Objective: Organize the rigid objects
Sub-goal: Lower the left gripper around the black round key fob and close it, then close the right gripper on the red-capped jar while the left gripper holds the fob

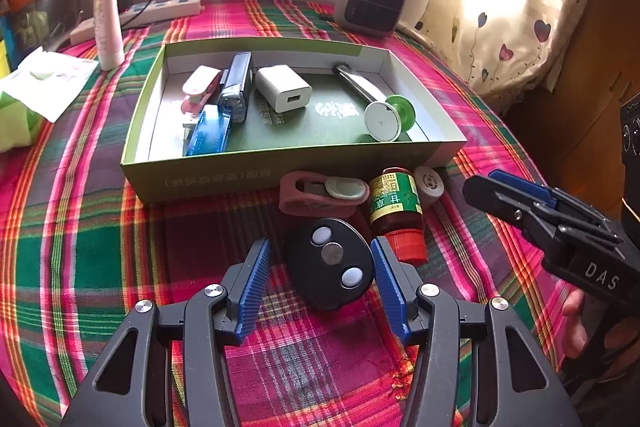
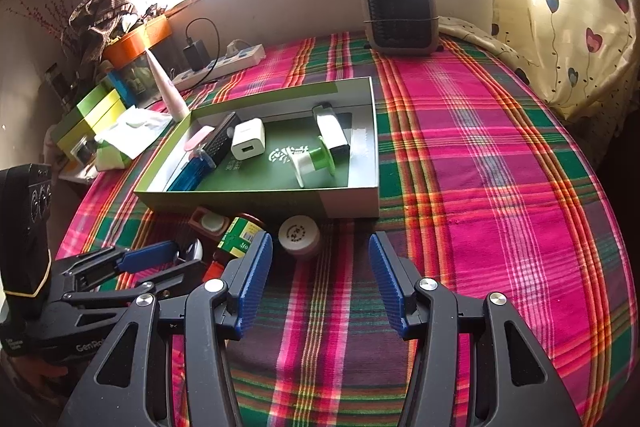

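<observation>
While it lies flat on the worktop (image 1: 100,247), remote (image 1: 329,263): between the spread fingers of the left tool (image 1: 320,267), ready for pinching.
Bottle (image 1: 396,207): just right of that tool, outside the box (image 1: 208,179) ahead.
Right tool (image 2: 320,275): spread, holding nothing, jar (image 2: 299,235) just ahead.

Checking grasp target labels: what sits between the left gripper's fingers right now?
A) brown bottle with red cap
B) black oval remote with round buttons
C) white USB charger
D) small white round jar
B: in the left wrist view the left gripper is open with the black oval remote lying on the plaid cloth between its fingers; the brown bottle lies just right of it.
</observation>
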`<act>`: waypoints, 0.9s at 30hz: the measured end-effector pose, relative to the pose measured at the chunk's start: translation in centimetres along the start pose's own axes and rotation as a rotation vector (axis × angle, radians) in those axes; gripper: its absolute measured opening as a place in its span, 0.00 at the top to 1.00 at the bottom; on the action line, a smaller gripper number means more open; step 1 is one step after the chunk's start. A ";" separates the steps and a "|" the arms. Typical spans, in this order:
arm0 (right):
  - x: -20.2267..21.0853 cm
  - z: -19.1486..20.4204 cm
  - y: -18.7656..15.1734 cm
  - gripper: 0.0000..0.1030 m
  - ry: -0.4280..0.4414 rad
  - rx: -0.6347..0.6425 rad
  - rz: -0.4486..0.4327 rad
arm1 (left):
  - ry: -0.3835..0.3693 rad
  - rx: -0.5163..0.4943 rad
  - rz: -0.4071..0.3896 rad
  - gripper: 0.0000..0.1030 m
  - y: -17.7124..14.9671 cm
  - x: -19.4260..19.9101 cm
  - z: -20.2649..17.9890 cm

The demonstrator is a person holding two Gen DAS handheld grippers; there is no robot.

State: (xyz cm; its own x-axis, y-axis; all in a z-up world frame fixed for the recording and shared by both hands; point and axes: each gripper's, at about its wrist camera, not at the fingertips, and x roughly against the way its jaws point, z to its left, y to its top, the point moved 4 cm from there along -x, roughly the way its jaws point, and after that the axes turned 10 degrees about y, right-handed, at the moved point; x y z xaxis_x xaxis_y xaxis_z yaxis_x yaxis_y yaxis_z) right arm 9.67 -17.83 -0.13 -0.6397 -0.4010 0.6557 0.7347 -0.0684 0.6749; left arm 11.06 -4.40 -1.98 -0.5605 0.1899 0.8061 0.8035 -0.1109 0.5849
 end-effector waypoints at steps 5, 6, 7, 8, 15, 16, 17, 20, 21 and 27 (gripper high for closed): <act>-0.4 0.5 -0.2 0.50 0.000 0.009 0.011 | 0.010 0.017 -0.005 0.60 -0.1 0.1 0.6; -0.5 0.6 -0.2 0.50 -0.001 0.011 0.014 | 0.007 0.022 -0.005 0.60 -0.1 0.1 0.7; -0.5 0.7 -0.2 0.50 -0.001 0.012 0.017 | 0.005 0.024 -0.007 0.60 -0.2 0.2 0.8; -0.6 0.8 -0.3 0.50 -0.002 0.013 0.018 | 0.007 0.026 -0.009 0.60 -0.2 0.2 0.9; -1.1 1.6 -0.5 0.50 0.008 0.022 0.034 | 0.015 0.047 -0.019 0.60 -0.7 0.8 2.1; -1.2 1.9 -0.5 0.50 0.012 0.026 0.037 | 0.017 0.052 -0.021 0.60 -0.8 0.9 2.4; -1.4 2.1 -0.5 0.50 0.015 0.029 0.040 | 0.024 0.058 -0.023 0.60 -0.9 1.0 2.8; -1.9 2.8 -0.6 0.50 0.029 0.037 0.053 | 0.037 0.073 -0.029 0.60 -1.3 1.3 3.8; -2.1 3.0 -0.6 0.50 0.034 0.042 0.055 | 0.039 0.079 -0.031 0.60 -1.4 1.4 4.1; -3.1 4.3 -0.6 0.50 0.060 0.067 0.071 | 0.039 0.096 -0.042 0.60 -1.7 1.8 5.1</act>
State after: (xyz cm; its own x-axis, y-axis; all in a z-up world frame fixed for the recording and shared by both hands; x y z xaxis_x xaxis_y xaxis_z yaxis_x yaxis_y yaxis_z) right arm 10.20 -12.60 -1.11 -0.5702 -0.4565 0.6830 0.7600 0.0224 0.6495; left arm 9.74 1.14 -1.98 -0.5998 0.1543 0.7851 0.7938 -0.0089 0.6081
